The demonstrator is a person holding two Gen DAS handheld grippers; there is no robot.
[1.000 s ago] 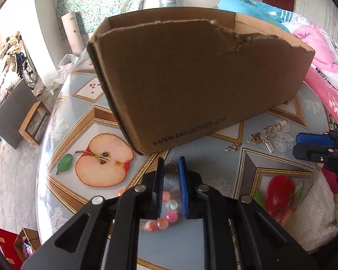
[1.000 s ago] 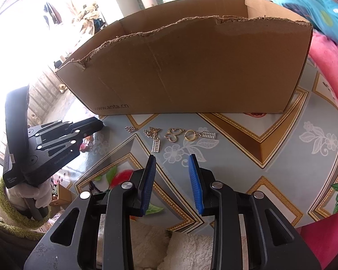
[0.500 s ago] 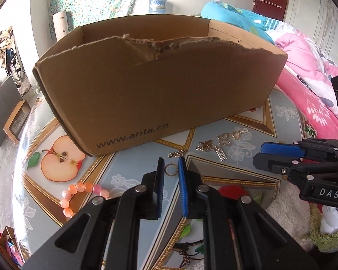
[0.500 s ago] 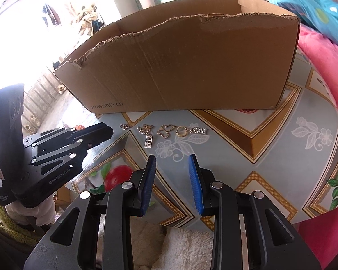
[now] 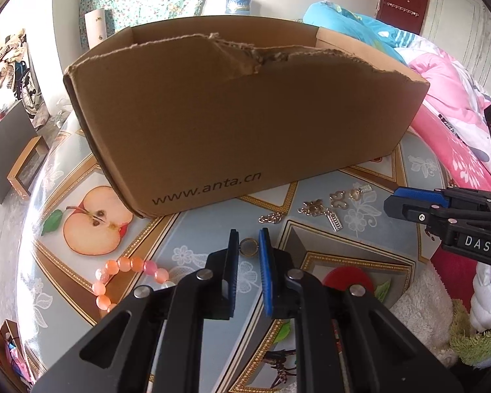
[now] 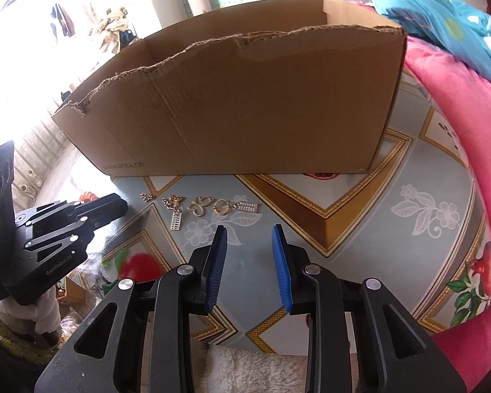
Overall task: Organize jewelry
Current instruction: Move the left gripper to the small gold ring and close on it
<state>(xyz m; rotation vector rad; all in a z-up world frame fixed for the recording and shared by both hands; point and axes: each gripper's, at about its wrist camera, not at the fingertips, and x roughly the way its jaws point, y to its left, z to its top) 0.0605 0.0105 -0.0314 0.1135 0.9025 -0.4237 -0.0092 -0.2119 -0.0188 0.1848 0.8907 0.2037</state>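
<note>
Left tongs [image 5: 248, 240] pinch a gold ring [image 5: 248, 248] between the blue pads, just in front of the cardboard box [image 5: 245, 124]. Right tongs [image 6: 249, 235] gape, nothing between them, jaws just closing a bit. Gold trinkets [image 6: 199, 204] lie in a row on the counter [image 6: 343, 229] beside the box. Pink bead bracelet [image 5: 127, 273] sits left.

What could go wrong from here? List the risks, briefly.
1. The left gripper pinches the ring only at its very tips; a jolt could free it, and it may roll across the table.
2. The box wall stands tall with a torn rim; a low lift could snag the ring there.
3. The bracelet lies close beside the left gripper, toward the table edge; a careless swing might sweep it off.
</note>
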